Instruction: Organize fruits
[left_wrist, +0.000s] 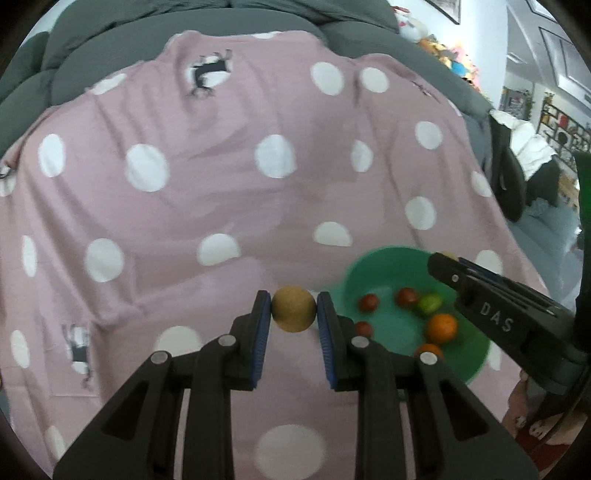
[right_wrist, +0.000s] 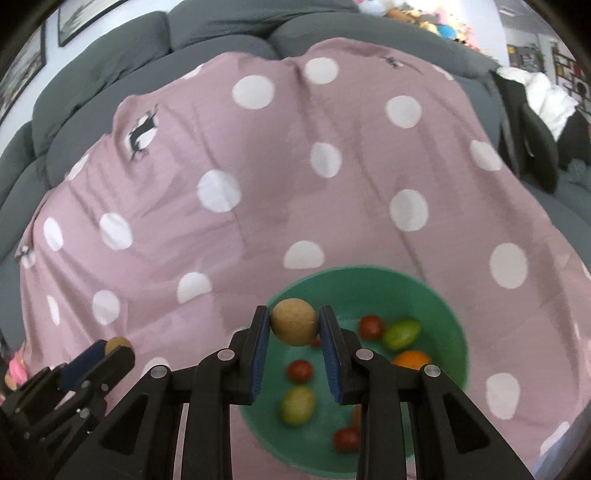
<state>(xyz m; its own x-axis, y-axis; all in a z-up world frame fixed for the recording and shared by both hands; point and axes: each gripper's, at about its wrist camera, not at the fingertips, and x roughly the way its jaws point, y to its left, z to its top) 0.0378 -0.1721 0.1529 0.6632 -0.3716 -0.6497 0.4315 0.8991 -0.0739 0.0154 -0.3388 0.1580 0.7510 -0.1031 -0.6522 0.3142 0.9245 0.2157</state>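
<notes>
A round tan-brown fruit with a rough matte skin (right_wrist: 294, 322) is clamped between the blue pads of the right gripper (right_wrist: 294, 325), and it is seen directly above the near-left part of the round green plastic bowl (right_wrist: 448, 317), so this gripper is judged nearer to release. A second round tan fruit (left_wrist: 294, 309) is gripped by the left gripper (left_wrist: 294, 312) over the pink blanket with white dots (left_wrist: 207, 192); the bowl lies to its right, just beside. Farther inside the bowl, small red fruits (right_wrist: 370, 326), a green one (right_wrist: 402, 334) and an orange (right_wrist: 412, 360) are resting.
</notes>
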